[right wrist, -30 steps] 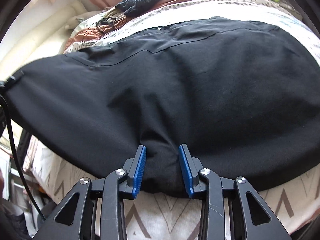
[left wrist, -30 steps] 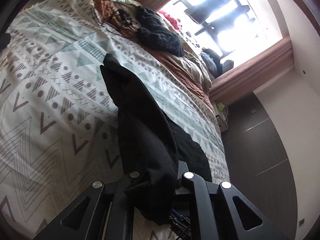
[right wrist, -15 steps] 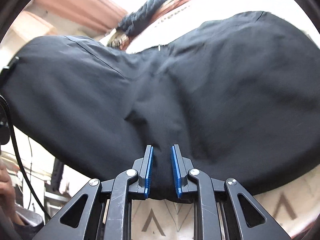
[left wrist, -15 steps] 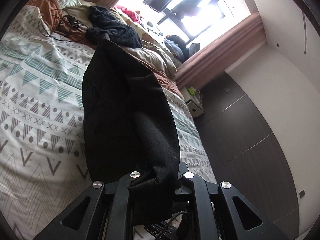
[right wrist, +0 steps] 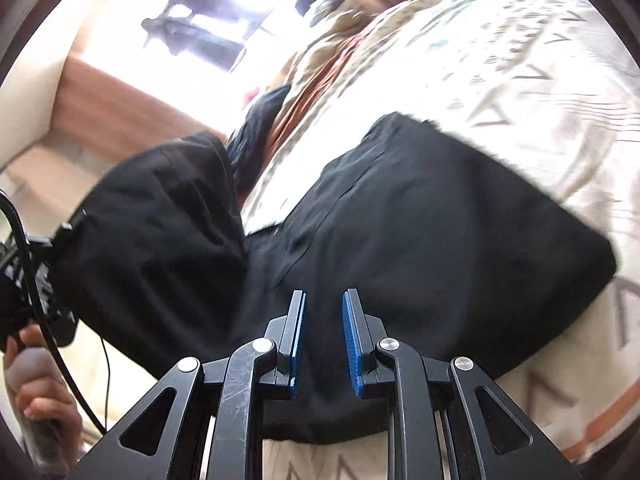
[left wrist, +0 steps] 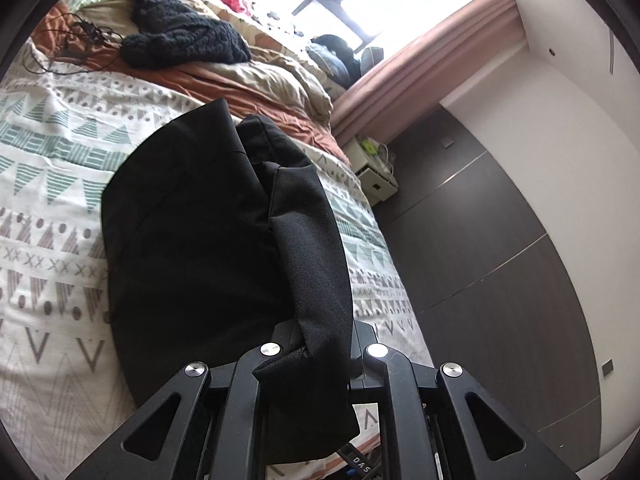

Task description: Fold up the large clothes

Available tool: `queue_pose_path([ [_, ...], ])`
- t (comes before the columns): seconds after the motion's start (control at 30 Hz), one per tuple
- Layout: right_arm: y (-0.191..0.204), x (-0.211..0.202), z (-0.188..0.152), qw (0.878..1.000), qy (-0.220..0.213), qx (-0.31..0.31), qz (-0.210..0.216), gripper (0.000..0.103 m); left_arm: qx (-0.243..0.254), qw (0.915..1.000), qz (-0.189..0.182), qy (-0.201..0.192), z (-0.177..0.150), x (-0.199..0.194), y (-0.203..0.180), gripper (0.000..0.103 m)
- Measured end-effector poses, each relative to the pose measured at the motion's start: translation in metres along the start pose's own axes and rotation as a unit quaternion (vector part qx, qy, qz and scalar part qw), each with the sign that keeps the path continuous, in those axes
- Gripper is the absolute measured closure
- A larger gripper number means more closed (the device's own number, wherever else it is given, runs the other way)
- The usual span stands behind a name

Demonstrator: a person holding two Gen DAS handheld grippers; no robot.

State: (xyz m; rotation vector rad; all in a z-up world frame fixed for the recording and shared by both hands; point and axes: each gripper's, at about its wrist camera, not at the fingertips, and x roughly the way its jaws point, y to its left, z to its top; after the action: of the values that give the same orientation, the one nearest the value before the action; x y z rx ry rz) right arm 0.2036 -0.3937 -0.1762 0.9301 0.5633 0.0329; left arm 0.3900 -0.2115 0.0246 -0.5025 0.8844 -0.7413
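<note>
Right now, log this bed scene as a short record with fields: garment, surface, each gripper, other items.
garment: black fabric garment, partly lifted off the bed, its near edge raised by both grippers
surface: white bedspread with a grey and green geometric print
left gripper: shut on a bunched fold of the garment
right gripper: blue pads shut on the garment's edge, having just closed in
other items: dark knitted sweater and tangled black cable at the bed's far end
background: bright window with pink curtain
</note>
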Motion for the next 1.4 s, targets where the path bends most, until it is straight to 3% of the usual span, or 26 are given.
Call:
queue_pose_path([
  [0.27, -0.038, -0.023, 0.013, 0.998, -0.020, 0.056, -0.001, 0.083, 0.018, 0.9980, 0.019, 0.057, -0.008, 0.078, -0.017, 0.091],
  [0.5, -0.065, -0.047, 0.024, 0.994, -0.061, 0.093, -0.011, 0.083, 0.037, 0.9930, 0.017, 0.111, -0.035, 0.128, -0.034, 0.091],
  [0.57, -0.071, -0.045, 0.030, 0.992, -0.069, 0.103, -0.019, 0.083, 0.054, 0.9907, 0.021, 0.123, -0.044, 0.136, -0.040, 0.084],
  [0.63, -0.076, -0.047, 0.032, 0.991, -0.071, 0.109, -0.024, 0.082, 0.065, 0.9886, 0.015, 0.135, -0.050, 0.141, -0.042, 0.062],
  [0.67, -0.078, -0.048, 0.032, 0.991, -0.071, 0.113, -0.026, 0.078, 0.067, 0.9878, 0.006, 0.141, -0.052, 0.141, -0.041, 0.055],
  [0.73, -0.084, -0.046, 0.035, 0.990, -0.073, 0.121, -0.029, 0.051, 0.069, 0.9881, -0.016, 0.136, -0.056, 0.137, -0.039, 0.038],
  [0.77, -0.087, -0.045, 0.037, 0.989, -0.075, 0.125, -0.027, 0.050, 0.073, 0.9887, -0.017, 0.130, -0.057, 0.131, -0.039, 0.036],
  [0.97, -0.077, -0.038, 0.040, 0.992, -0.073, 0.104, -0.021, 0.049, 0.089, 0.9918, 0.023, 0.088, -0.055, 0.088, -0.011, 0.032],
  [1.23, -0.062, -0.022, 0.043, 0.995, -0.063, 0.080, -0.009, 0.049, 0.052, 0.9910, 0.112, 0.053, -0.033, 0.048, 0.066, 0.032],
  [1.4, -0.057, -0.027, 0.042, 0.993, -0.085, 0.077, -0.001, 0.049, 0.014, 0.9857, 0.160, 0.051, -0.041, 0.033, 0.114, 0.032],
])
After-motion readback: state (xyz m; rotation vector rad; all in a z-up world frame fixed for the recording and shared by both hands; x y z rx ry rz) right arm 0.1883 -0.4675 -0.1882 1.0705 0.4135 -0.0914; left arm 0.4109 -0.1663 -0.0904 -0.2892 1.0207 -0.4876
